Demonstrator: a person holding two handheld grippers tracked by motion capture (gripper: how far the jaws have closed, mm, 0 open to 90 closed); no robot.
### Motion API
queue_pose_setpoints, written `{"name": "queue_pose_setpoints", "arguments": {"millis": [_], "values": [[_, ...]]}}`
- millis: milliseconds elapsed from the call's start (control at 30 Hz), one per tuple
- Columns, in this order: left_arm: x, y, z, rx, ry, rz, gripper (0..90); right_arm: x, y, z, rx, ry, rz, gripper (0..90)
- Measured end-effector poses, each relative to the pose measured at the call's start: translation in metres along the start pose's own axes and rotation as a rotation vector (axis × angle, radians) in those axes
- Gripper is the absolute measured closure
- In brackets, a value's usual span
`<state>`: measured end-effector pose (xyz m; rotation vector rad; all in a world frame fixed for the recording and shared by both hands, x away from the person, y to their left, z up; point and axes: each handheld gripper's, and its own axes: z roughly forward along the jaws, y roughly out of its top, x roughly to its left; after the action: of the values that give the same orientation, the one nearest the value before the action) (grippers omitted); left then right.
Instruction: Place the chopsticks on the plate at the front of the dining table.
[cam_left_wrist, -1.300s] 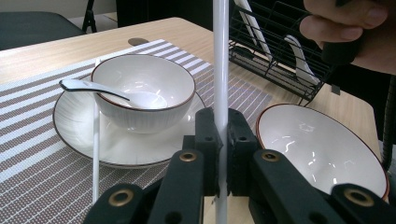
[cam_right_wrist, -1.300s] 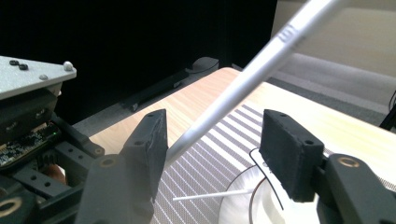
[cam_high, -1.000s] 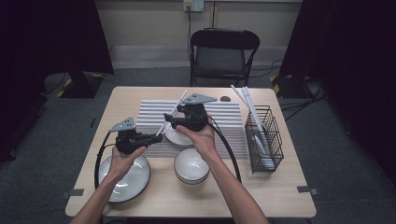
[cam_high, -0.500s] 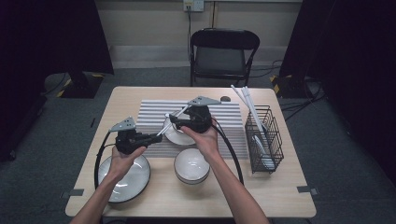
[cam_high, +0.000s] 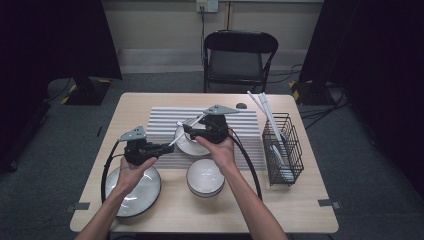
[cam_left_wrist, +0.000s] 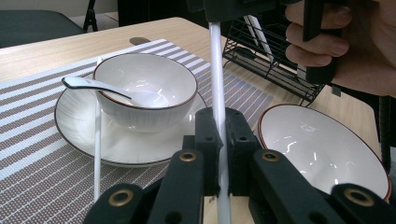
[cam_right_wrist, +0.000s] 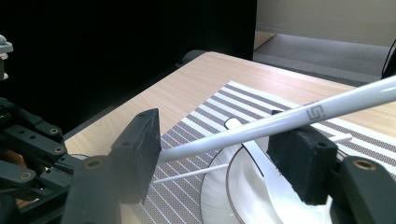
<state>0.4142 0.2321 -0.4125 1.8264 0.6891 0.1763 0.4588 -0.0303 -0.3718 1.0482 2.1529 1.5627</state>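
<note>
Hard to see: In the high view the white chopstick (cam_high: 175, 139) is very thin, and we can barely follow it between the two grippers. The far end of it is cut off at the top of the left gripper view.
Cut off: In the right gripper view we see just a slice of the plate (cam_right_wrist: 219, 186) and bowl (cam_right_wrist: 261, 196); the rest runs off the bottom.
Left gripper: Our left gripper (cam_high: 159, 147) is squeezed tight on the chopstick (cam_left_wrist: 218, 116). The stick runs straight up between its two black pads.
Right gripper: Our right gripper (cam_high: 186, 128) has its jaws wide apart, and they have just been opening. The same chopstick (cam_right_wrist: 280, 121) passes between them. It meets the left pad, but we cannot tell if the right pad touches it.
Where the stick is: It hangs in the air over the striped mat (cam_high: 160, 120), reaching from one gripper to the other, just beside the bowl on its plate.
Second stick: Another thin white chopstick (cam_left_wrist: 97, 130) lies on the mat, resting against the plate (cam_left_wrist: 74, 126) edge.
Shapes and feel: The held chopstick is smooth, round and shiny. The bowl (cam_left_wrist: 144, 93) is round, white and glossy with a dark rim, and a white spoon (cam_left_wrist: 112, 91) lies in it. The mat has ribbed stripes. The table (cam_high: 300, 210) is pale wood. The basket (cam_high: 285, 145) is black wire.
</note>
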Motion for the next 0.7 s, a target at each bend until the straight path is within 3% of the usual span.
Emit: {"name": "queue_pose_setpoints", "arguments": {"millis": [233, 400, 700], "values": [[0.000, -0.001, 0.001, 0.005, 0.007, 0.010, 85.9, -0.003, -0.003, -0.002, 0.008, 0.002, 0.003, 30.1], [0.003, -0.005, 0.001, 0.009, 0.013, -0.006, 85.9, -0.006, -0.003, -0.006, 0.005, 0.003, 0.002, 27.0], [0.006, -0.006, 0.000, 0.007, 0.021, -0.013, 85.9, -0.016, -0.009, -0.019, 0.011, -0.041, 0.006, 25.8]]}}
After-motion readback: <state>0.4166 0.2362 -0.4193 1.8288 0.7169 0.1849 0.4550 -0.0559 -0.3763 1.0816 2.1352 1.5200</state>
